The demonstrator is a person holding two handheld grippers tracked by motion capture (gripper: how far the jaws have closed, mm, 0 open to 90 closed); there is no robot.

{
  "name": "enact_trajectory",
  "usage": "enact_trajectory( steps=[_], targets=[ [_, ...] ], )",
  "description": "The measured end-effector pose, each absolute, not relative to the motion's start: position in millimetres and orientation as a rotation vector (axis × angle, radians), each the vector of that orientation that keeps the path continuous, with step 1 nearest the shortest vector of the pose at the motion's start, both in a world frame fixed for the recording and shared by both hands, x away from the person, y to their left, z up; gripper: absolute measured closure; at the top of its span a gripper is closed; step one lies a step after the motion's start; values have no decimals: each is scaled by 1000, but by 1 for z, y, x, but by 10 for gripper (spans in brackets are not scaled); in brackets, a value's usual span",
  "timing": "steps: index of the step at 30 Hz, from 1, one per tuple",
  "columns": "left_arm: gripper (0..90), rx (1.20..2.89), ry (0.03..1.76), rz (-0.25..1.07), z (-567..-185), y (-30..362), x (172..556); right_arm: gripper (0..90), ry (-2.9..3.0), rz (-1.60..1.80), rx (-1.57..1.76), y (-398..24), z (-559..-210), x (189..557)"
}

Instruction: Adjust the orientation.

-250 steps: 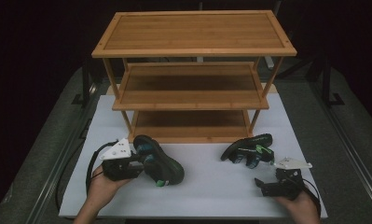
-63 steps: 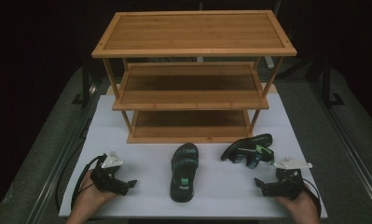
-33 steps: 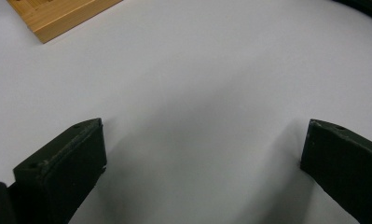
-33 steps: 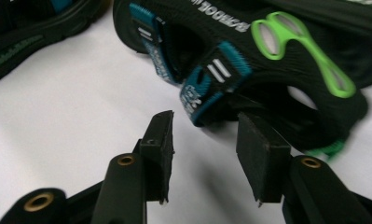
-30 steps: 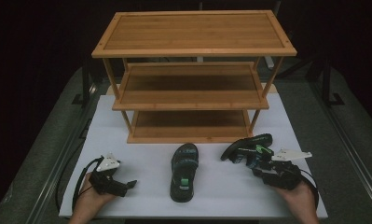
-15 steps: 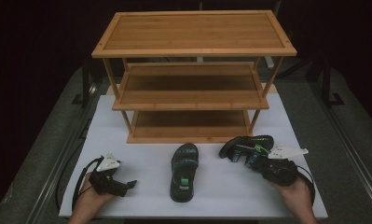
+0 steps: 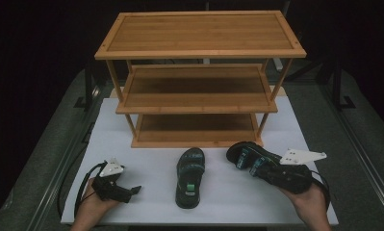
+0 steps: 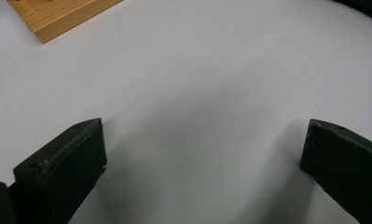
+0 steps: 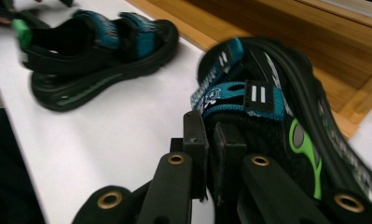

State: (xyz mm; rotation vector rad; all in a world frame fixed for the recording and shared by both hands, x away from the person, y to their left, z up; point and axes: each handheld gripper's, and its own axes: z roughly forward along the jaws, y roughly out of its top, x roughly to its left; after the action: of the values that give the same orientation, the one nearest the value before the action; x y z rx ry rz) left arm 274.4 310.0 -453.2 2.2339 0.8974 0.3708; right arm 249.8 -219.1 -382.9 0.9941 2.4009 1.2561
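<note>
My right gripper (image 7: 258, 168) is shut on a black sandal with teal straps (image 7: 241, 153), held tilted just off the white table at the right. In the right gripper view, the gripper (image 9: 211, 135) pinches the sandal's (image 9: 277, 93) side edge just behind the teal strap. The matching sandal (image 7: 190, 171) lies flat at the table's middle, toe toward the shelf, and appears as the other sandal (image 9: 104, 42) farther off. My left gripper (image 7: 132, 189) rests at the front left, open, with nothing between its fingers; its gripper (image 8: 202, 135) looks onto bare table.
A three-tier bamboo shelf (image 7: 199, 48) stands at the back of the white table top (image 7: 146, 159); its base corner (image 8: 58, 14) and bottom tier (image 9: 286, 28) are close ahead of the sandals. Dark floor and metal rails flank the table.
My right gripper reached the right sandal, shut on it and lifted it a little off the table. The left gripper and the middle sandal stayed still.
</note>
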Motion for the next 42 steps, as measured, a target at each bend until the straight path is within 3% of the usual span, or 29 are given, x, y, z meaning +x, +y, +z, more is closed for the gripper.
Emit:
enact_trajectory(
  steps=[10, 27, 32, 42],
  targets=[
    [0, 2231, 898, 372, -453, 310, 274, 847, 2526, 1262, 929, -200, -375, 236],
    [0, 2231, 898, 372, -453, 310, 274, 774, 2508, 1204, 982, -205, -379, 273],
    [0, 2233, 897, 372, -453, 310, 274, 837, 2479, 1152, 1011, -209, -383, 288],
    [0, 2232, 897, 372, -453, 310, 274, 870, 2443, 1212, 1012, -216, -380, 289]
  ],
)
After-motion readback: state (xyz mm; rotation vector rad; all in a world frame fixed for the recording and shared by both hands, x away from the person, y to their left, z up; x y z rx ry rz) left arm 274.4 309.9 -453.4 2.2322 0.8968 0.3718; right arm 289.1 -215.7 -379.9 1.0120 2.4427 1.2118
